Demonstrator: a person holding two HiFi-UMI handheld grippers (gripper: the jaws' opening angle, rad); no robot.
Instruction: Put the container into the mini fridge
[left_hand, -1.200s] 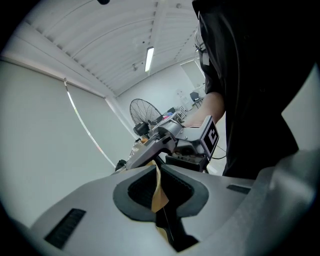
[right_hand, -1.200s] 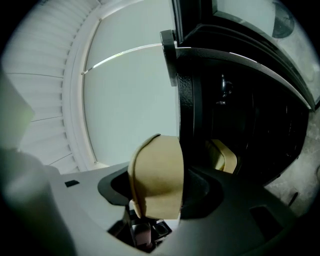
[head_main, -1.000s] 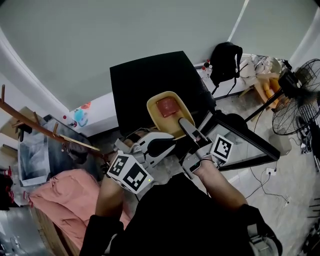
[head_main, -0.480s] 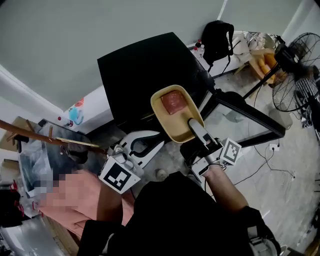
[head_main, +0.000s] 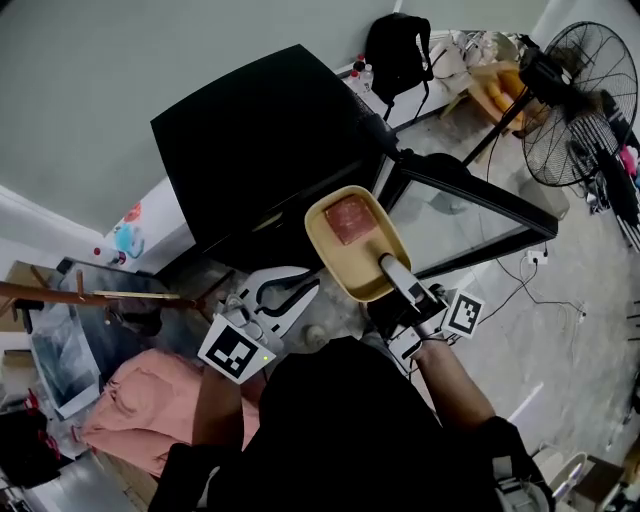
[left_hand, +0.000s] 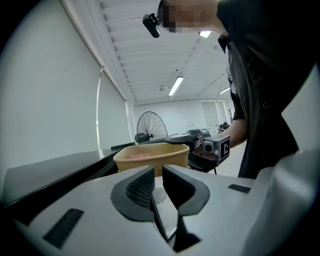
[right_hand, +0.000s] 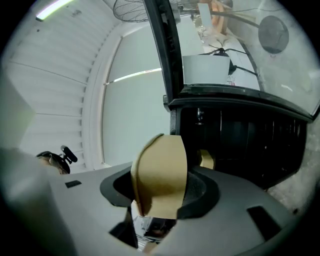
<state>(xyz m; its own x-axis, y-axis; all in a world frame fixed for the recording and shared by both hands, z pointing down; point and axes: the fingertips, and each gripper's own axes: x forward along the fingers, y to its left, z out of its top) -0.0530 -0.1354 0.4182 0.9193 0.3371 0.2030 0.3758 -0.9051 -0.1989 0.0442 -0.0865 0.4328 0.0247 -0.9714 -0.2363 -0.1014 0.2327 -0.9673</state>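
Carries the left claw (head_main: 300, 290) left of centre in the head view, jaws all but together, nothing between them. Grips the tan container (head_main: 352, 250) at centre frame by its near rim, right claw (head_main: 388, 268) clamped on it, a red-brown block (head_main: 347, 217) lying inside. Holds it off the floor at the open front of the black mini fridge (head_main: 260, 140), with the glass door (head_main: 470, 215) swung out to the right.
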